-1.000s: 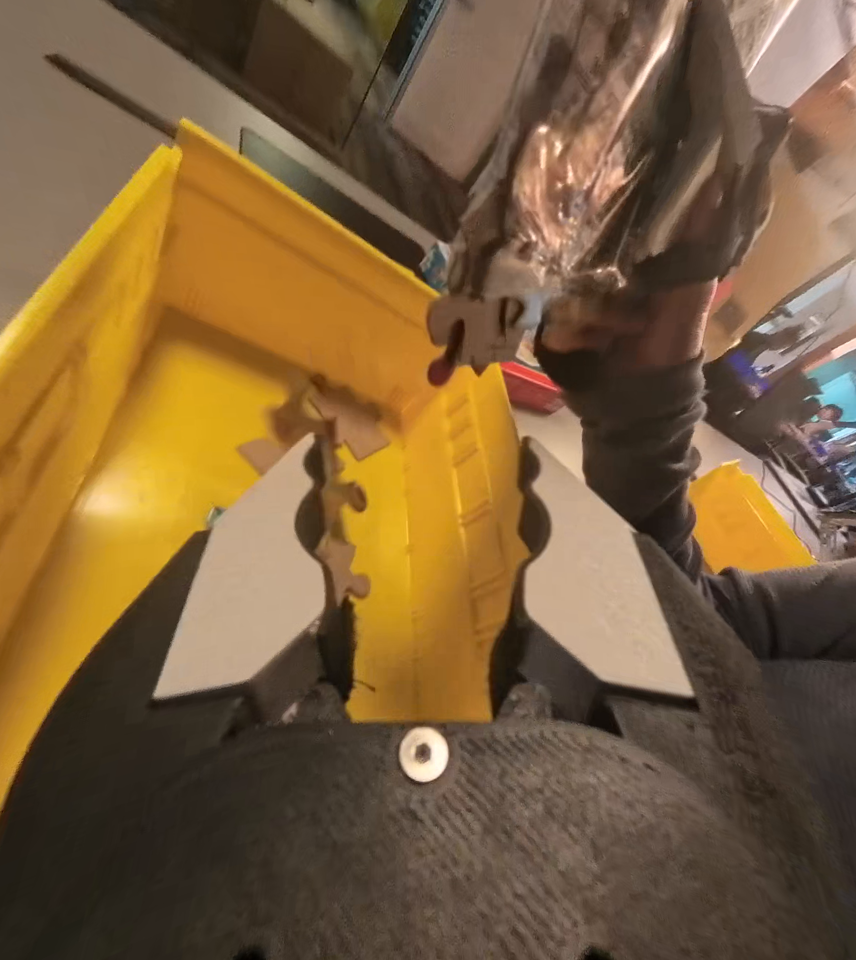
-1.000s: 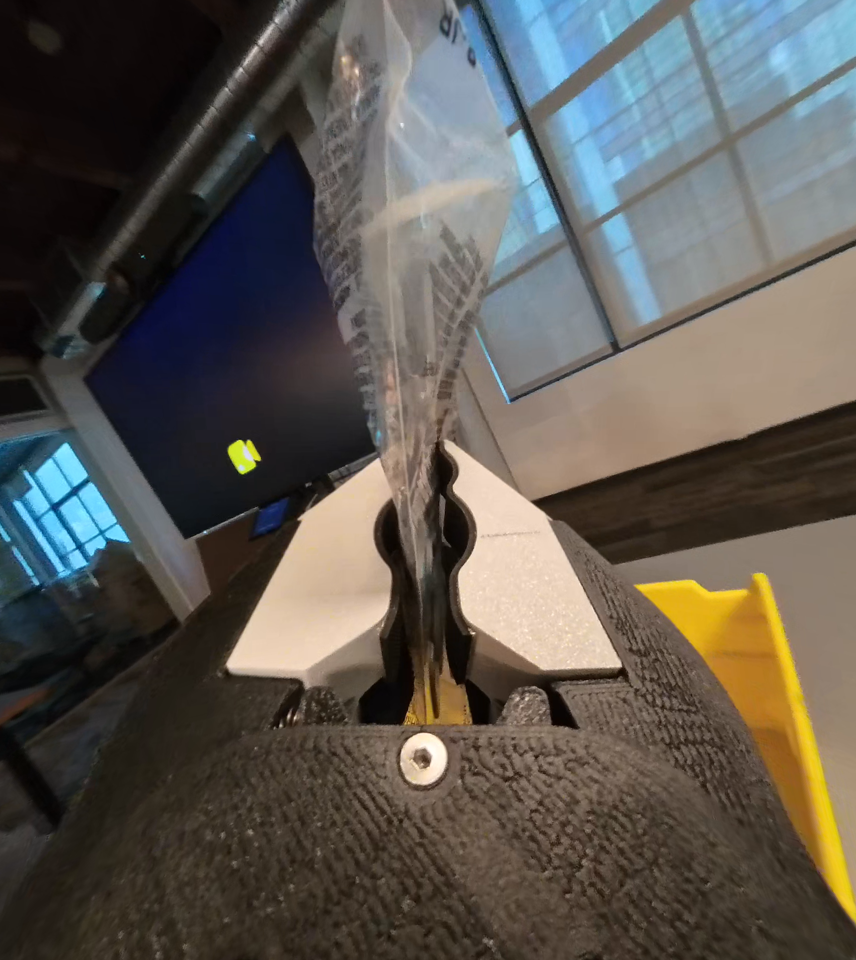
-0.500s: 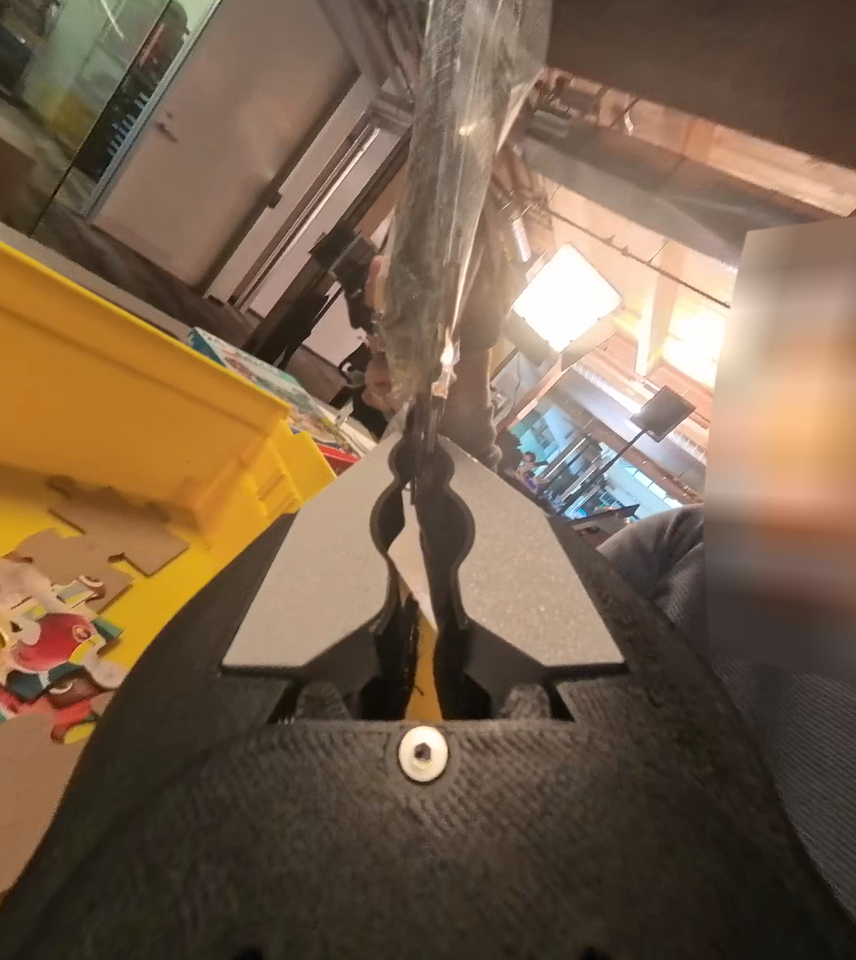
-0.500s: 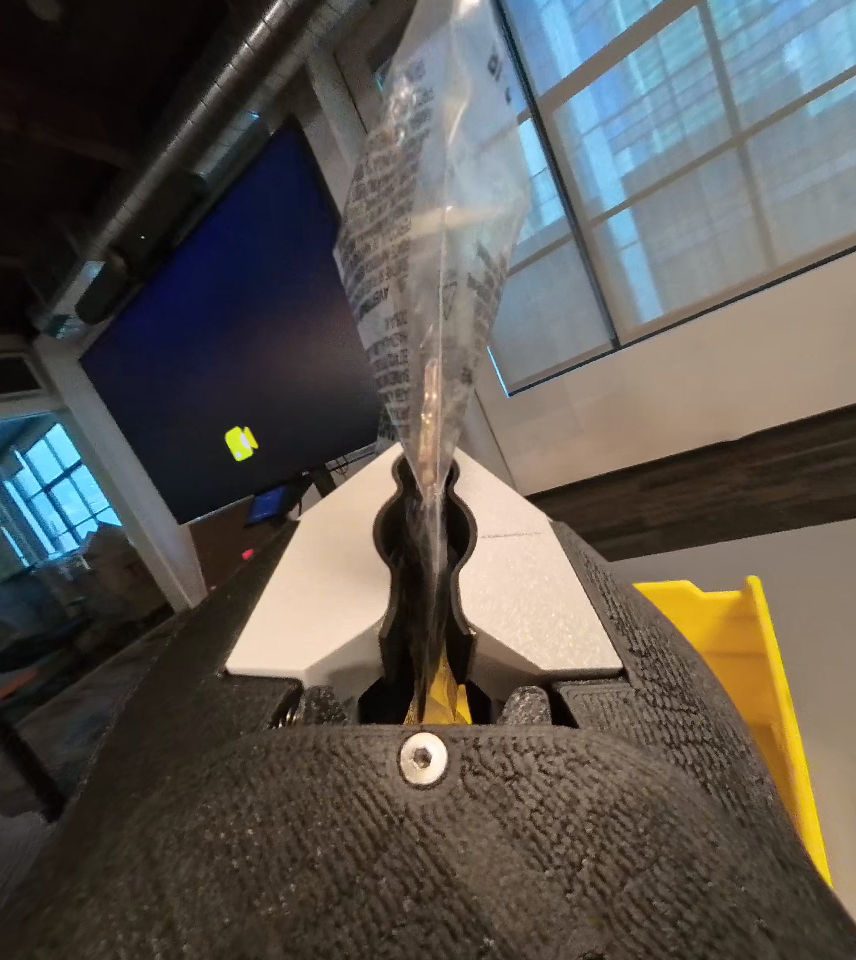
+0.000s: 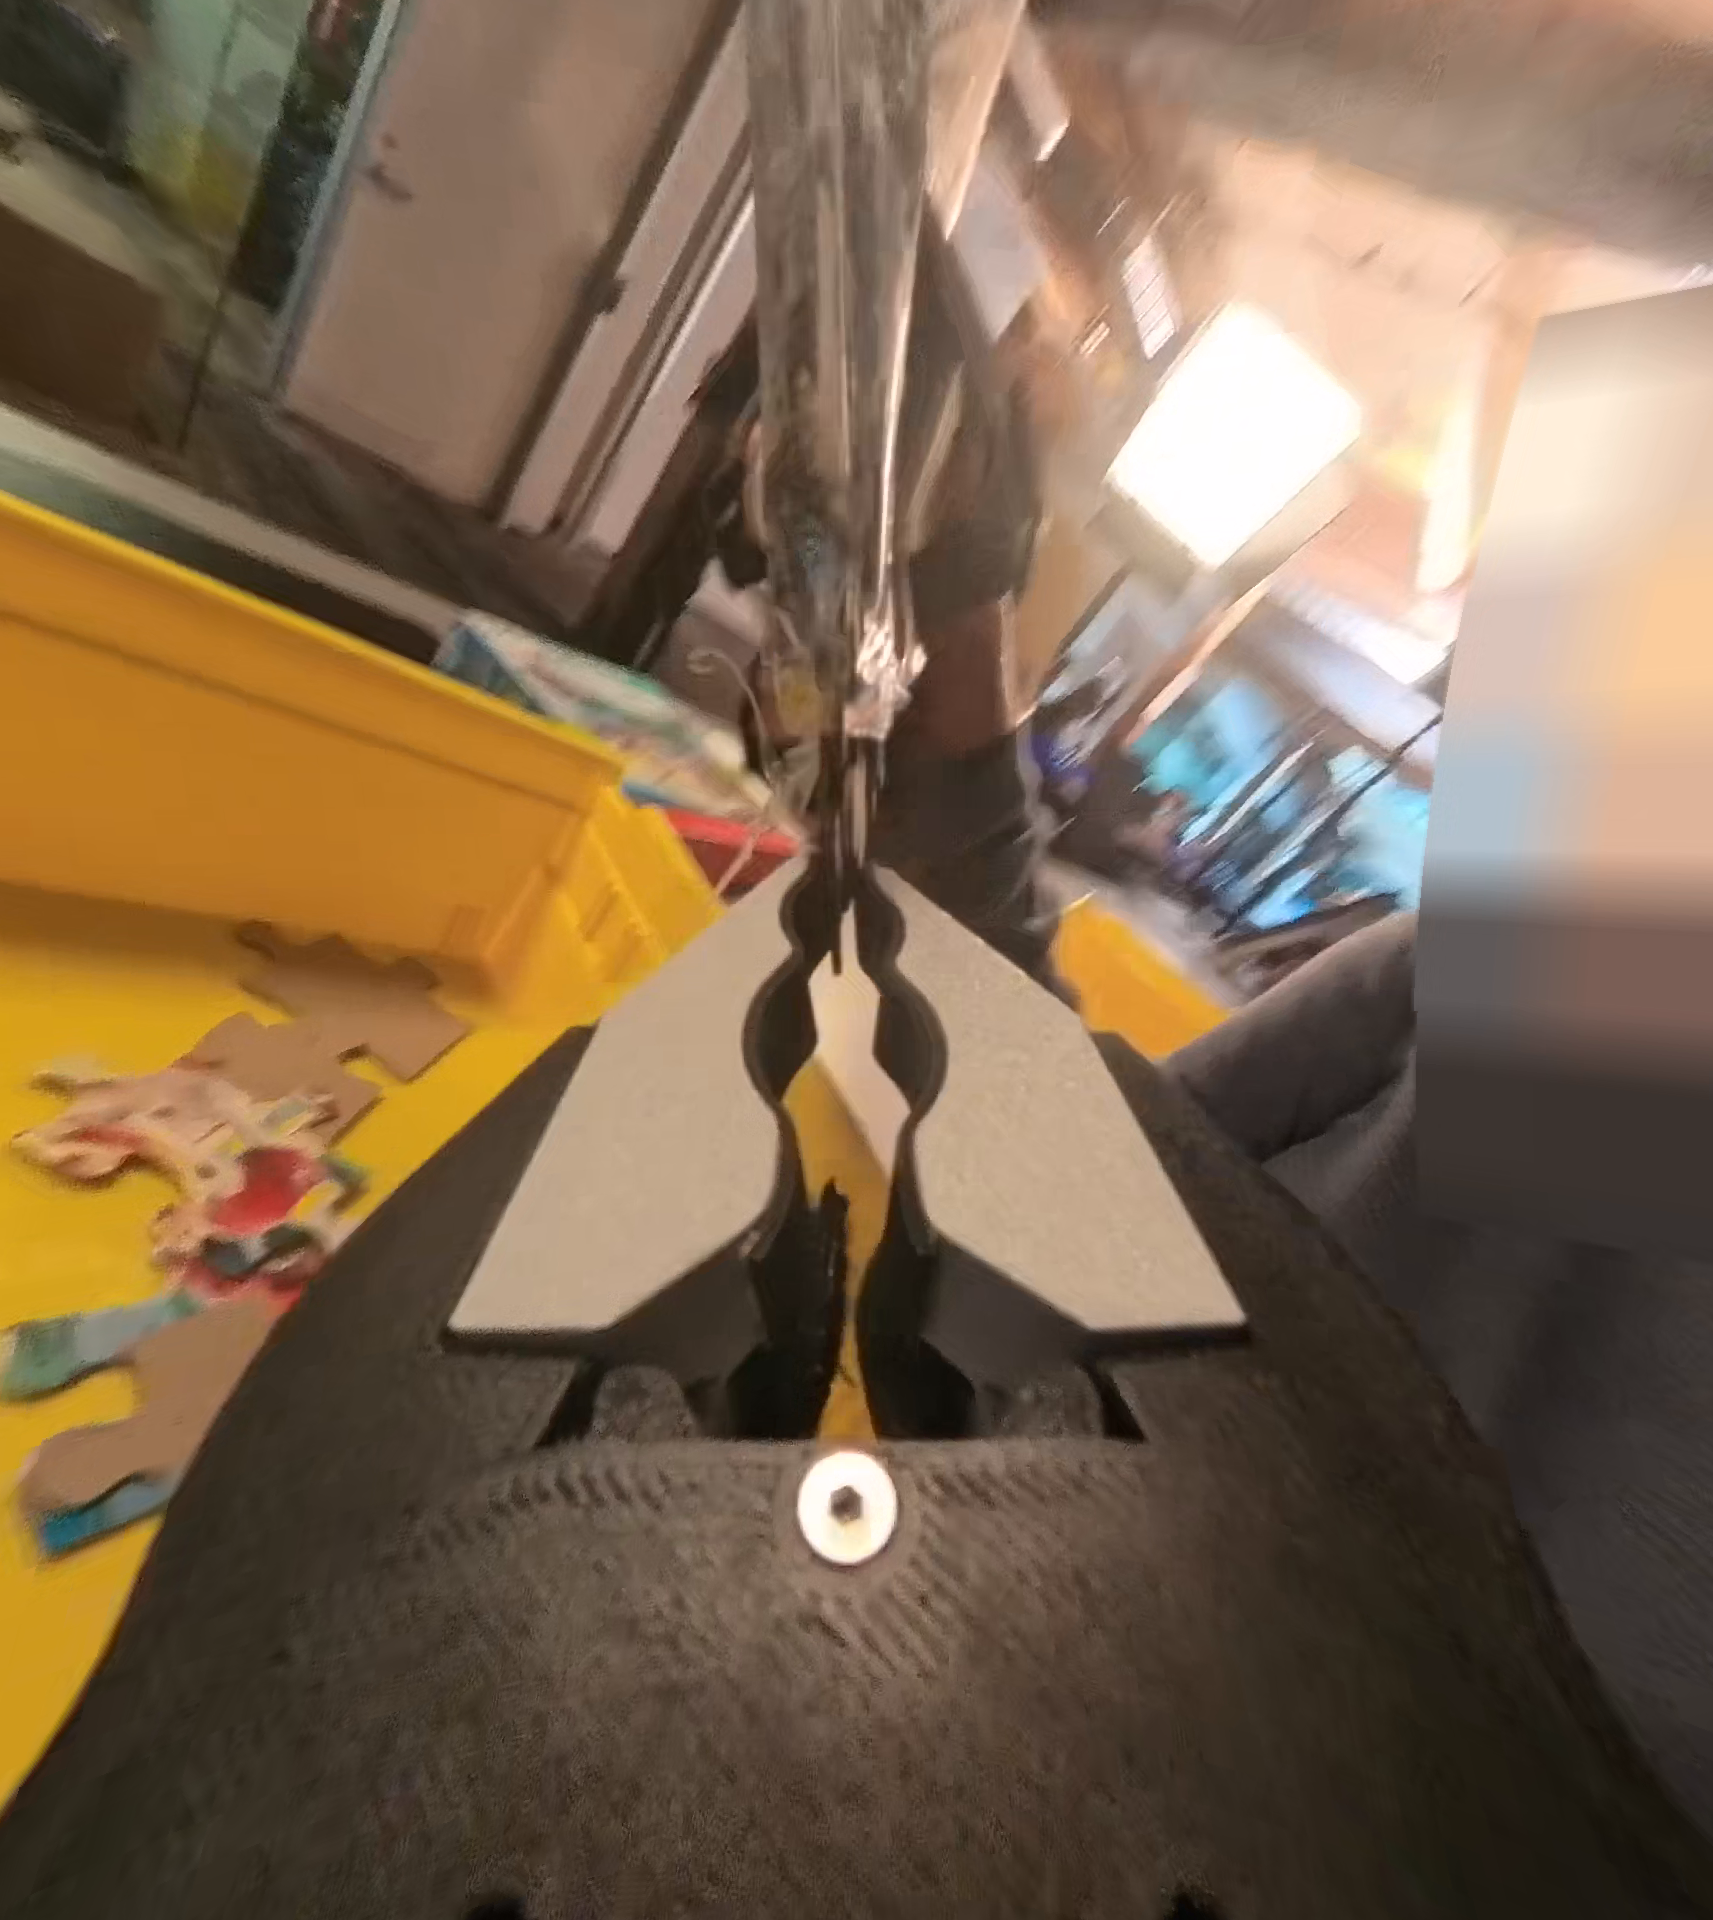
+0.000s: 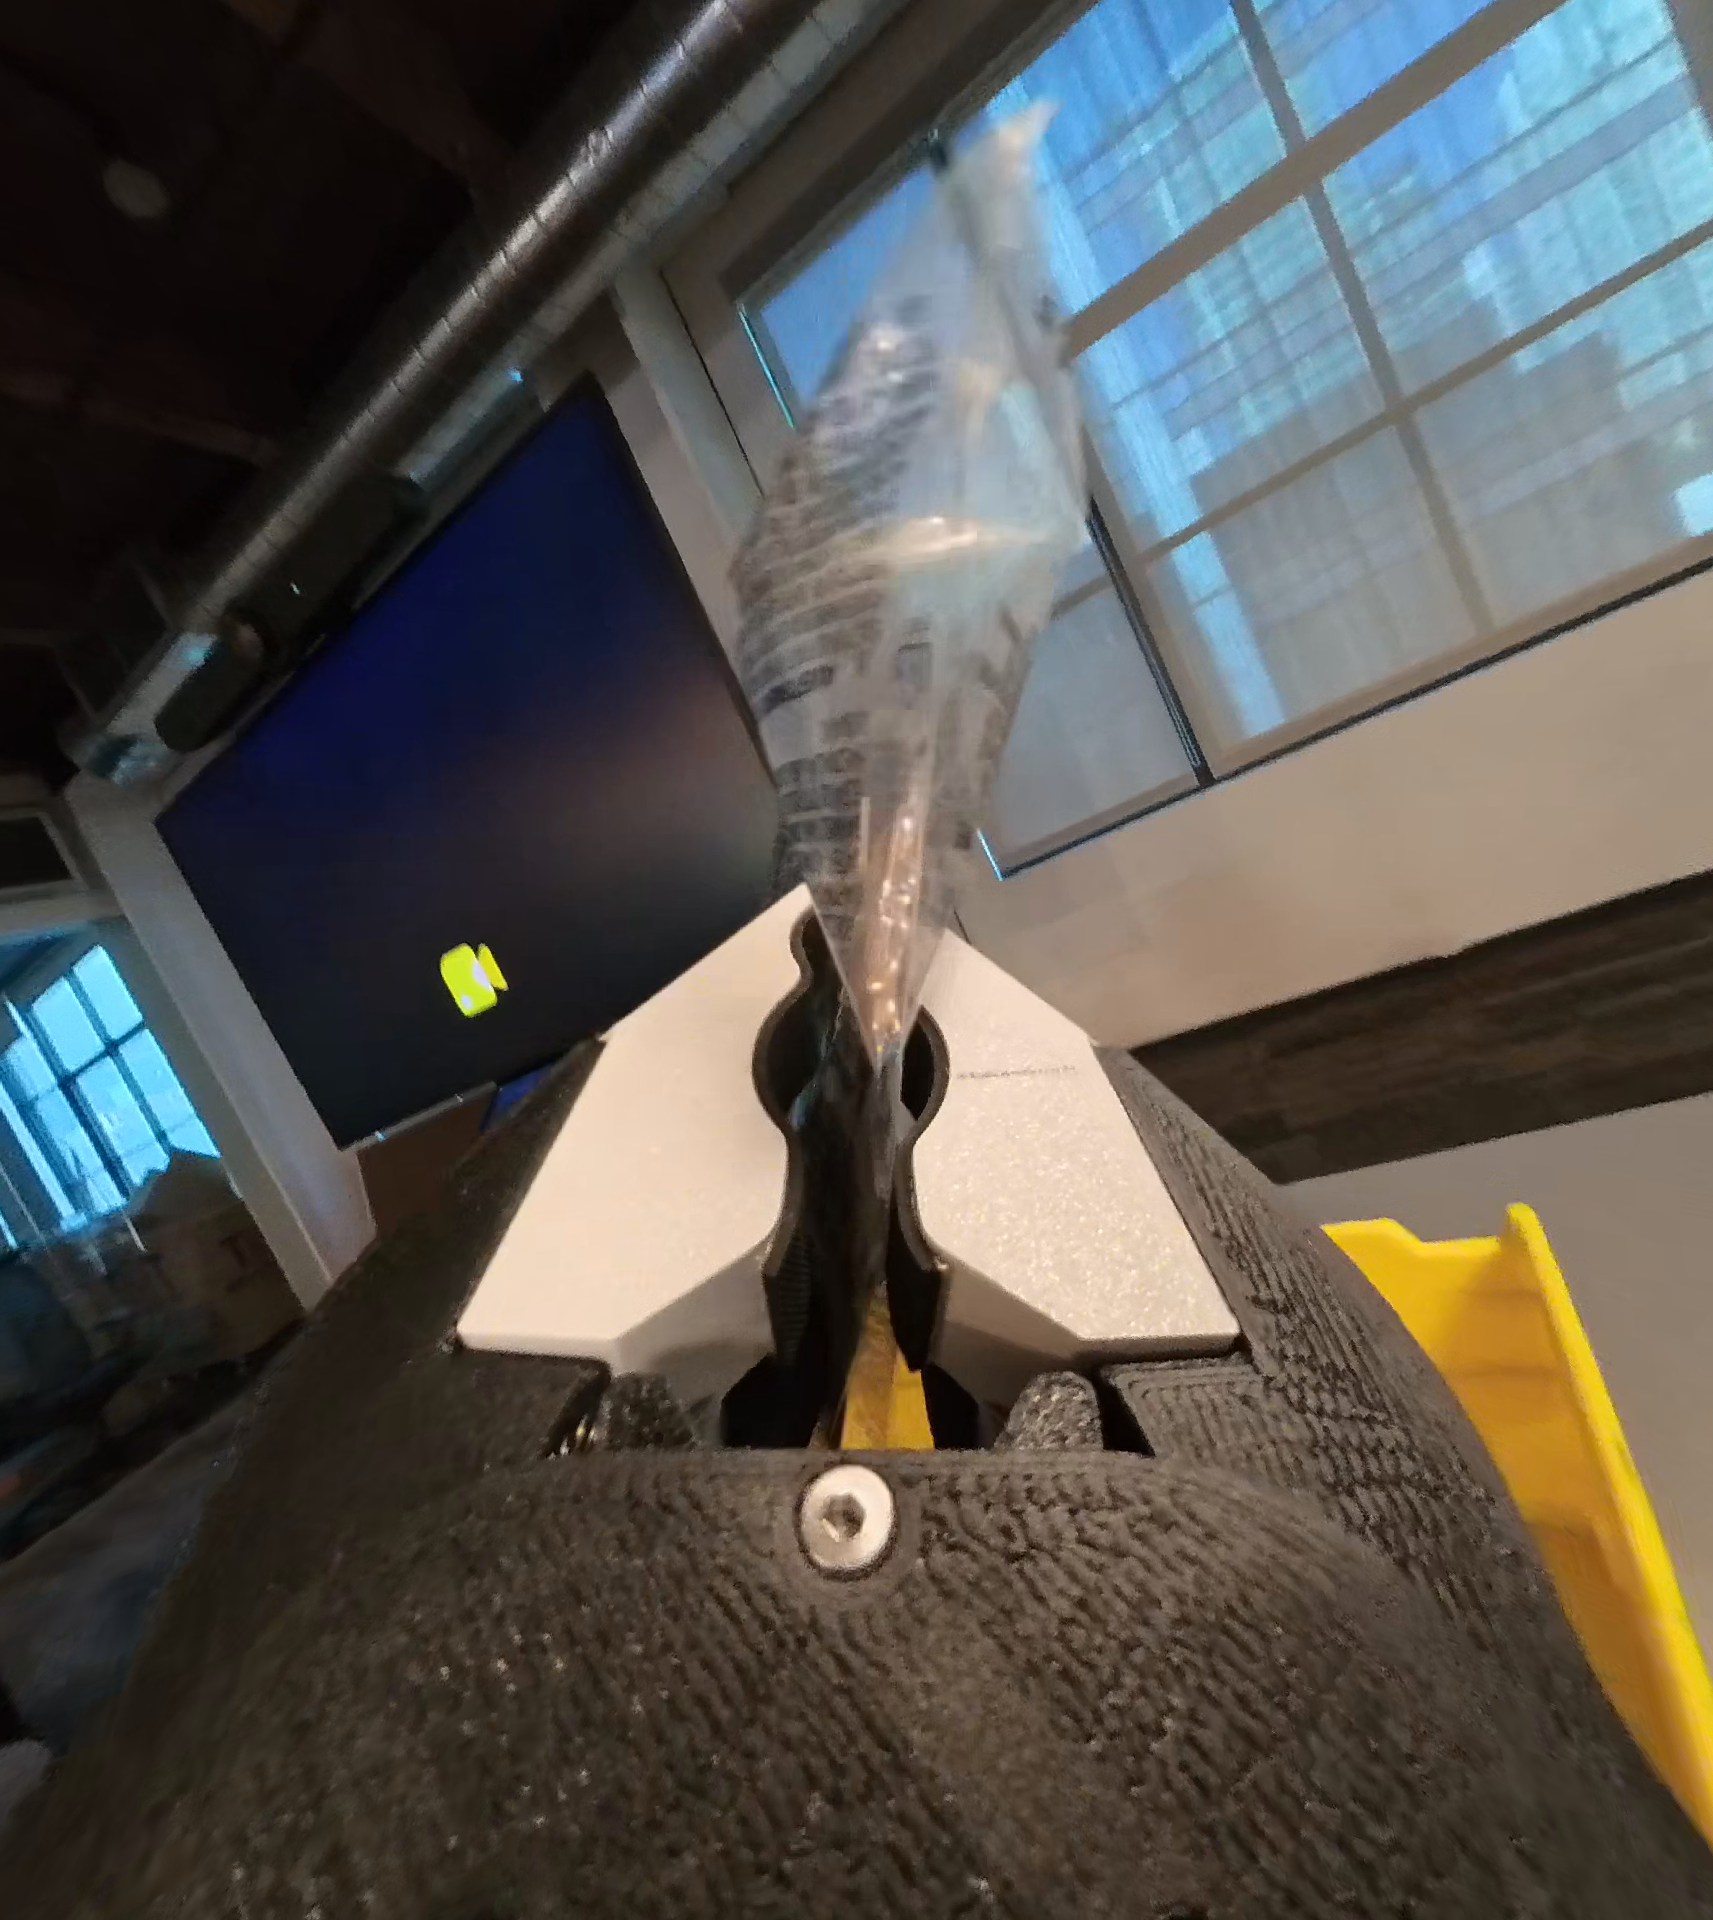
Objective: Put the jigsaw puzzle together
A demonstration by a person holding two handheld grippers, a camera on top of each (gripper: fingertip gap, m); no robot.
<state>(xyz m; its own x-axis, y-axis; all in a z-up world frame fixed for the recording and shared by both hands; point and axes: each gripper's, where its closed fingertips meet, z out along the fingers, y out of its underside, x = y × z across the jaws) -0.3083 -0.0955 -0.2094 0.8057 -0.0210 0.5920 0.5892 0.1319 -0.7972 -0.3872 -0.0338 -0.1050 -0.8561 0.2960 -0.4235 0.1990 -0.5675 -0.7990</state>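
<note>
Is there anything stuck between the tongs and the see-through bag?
No. Both tongs, left and right, are shut right on the clear plastic bag, with nothing visible between.

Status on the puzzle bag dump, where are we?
Done: puzzle pieces lie loose in the yellow bin. In hand: left gripper and right gripper each pinch the clear plastic bag, raised. Left: whether the bag is fully empty can't be told.

Both wrist cameras sit close behind their fingers, tilted upward toward twelve o'clock; both views show the clear bag (image 5: 836,343) (image 6: 893,623) and yellow bin (image 5: 208,675) (image 6: 1558,1455).
</note>
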